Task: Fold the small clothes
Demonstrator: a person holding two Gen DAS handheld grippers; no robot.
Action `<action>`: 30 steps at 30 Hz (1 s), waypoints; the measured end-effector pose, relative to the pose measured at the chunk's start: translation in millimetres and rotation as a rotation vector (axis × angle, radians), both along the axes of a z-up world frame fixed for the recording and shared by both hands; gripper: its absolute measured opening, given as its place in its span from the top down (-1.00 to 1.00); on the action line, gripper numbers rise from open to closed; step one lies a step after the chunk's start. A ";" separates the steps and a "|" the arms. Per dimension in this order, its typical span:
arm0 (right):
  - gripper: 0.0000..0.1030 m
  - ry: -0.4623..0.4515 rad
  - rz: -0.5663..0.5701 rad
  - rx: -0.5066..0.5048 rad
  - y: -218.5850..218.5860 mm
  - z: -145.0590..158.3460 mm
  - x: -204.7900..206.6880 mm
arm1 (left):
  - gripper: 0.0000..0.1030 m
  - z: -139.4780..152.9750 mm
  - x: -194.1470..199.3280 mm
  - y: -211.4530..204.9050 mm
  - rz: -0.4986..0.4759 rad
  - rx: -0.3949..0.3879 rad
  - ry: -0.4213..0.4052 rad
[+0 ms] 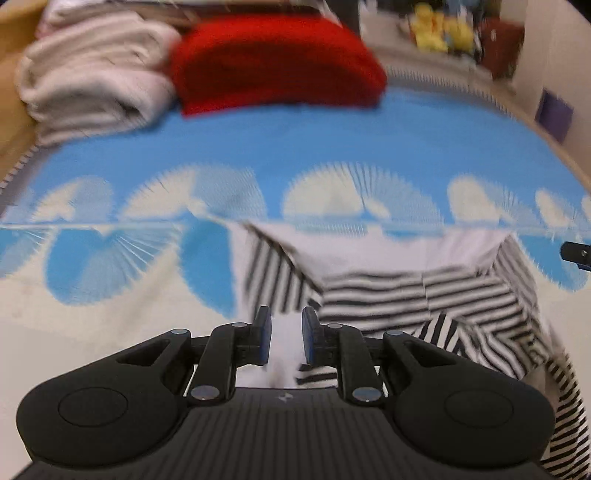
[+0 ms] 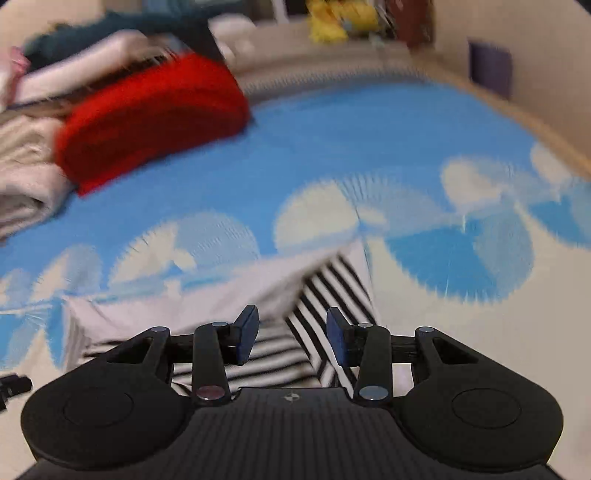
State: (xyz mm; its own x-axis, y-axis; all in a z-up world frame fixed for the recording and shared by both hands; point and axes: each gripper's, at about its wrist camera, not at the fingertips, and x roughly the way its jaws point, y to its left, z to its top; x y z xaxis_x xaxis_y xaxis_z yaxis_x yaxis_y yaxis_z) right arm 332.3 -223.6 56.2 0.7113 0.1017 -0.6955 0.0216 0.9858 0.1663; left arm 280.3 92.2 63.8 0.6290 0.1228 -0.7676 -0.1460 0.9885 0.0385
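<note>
A black-and-white striped garment (image 1: 424,295) lies partly folded on a blue and white patterned cloth (image 1: 258,147). Its white inner side is turned up at the far edge. My left gripper (image 1: 286,334) is open with a narrow gap, low over the garment's near left part, holding nothing. My right gripper (image 2: 291,339) is open wider, over the garment (image 2: 325,295) near its right edge, holding nothing. The right gripper's tip shows at the right edge of the left wrist view (image 1: 576,254). Both views are blurred by motion.
A folded red garment (image 1: 273,62) and a stack of folded pale towels (image 1: 92,81) sit at the far left; both also show in the right wrist view, the red one (image 2: 155,110). Yellow toys (image 1: 439,29) and a dark red object stand beyond the cloth.
</note>
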 end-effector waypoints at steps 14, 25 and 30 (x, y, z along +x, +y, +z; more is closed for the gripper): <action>0.15 -0.191 0.097 0.091 -58.7 60.1 -181.8 | 0.60 20.8 -230.3 10.9 0.007 -0.009 -0.119; 0.15 -0.151 0.036 0.013 -85.6 -1.1 -256.2 | 0.60 -3.2 -282.8 41.7 0.134 -0.225 -0.055; 0.15 -0.088 -0.014 0.043 -99.0 -16.7 -253.5 | 0.60 -25.2 -282.3 71.8 0.223 -0.375 0.011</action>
